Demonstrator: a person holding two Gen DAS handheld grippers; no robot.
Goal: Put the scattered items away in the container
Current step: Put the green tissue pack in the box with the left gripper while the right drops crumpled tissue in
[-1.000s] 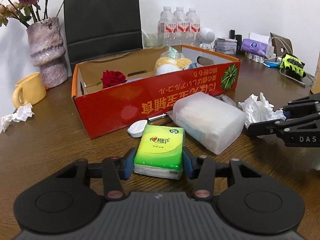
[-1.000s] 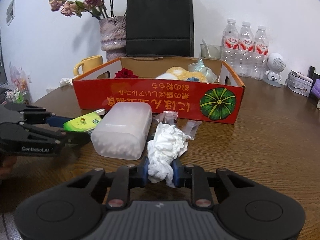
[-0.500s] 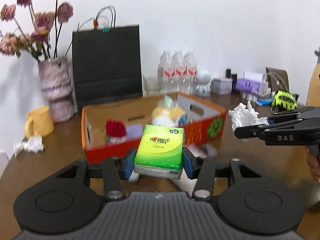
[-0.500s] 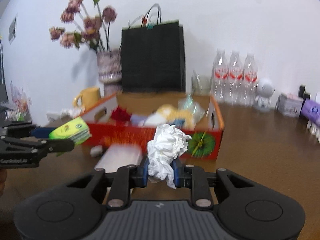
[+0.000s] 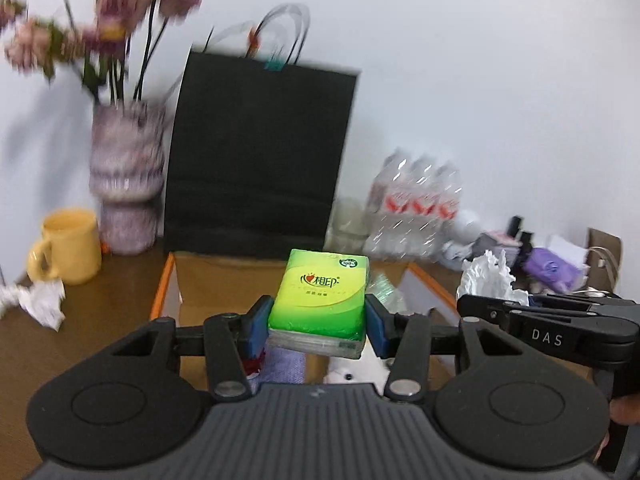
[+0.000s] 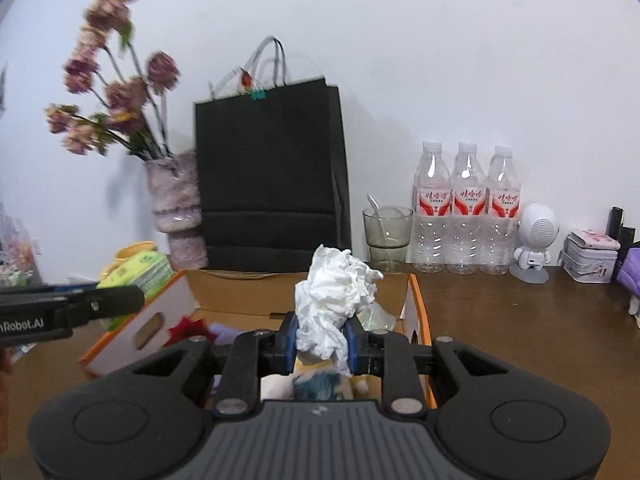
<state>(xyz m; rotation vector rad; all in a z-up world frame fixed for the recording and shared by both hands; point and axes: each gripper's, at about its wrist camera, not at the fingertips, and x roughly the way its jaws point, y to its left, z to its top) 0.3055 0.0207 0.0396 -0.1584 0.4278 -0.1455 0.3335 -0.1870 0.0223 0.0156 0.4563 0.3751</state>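
Both loads have come up off the desk: left tongs (image 5: 317, 320) clamped on the tissue pack (image 5: 320, 296), right tongs (image 6: 320, 338) on the crumpled tissue (image 6: 334, 300), now over the box (image 6: 416, 300) (drop next, I'd guess).

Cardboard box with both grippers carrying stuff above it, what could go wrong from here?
1. The left gripper with the green tissue pack and the right gripper with the crumpled tissue hover close together over the cardboard box; they might collide.
2. The box already holds items, so the pack may land on the red rose.
3. The light tissue could cling to a pad.
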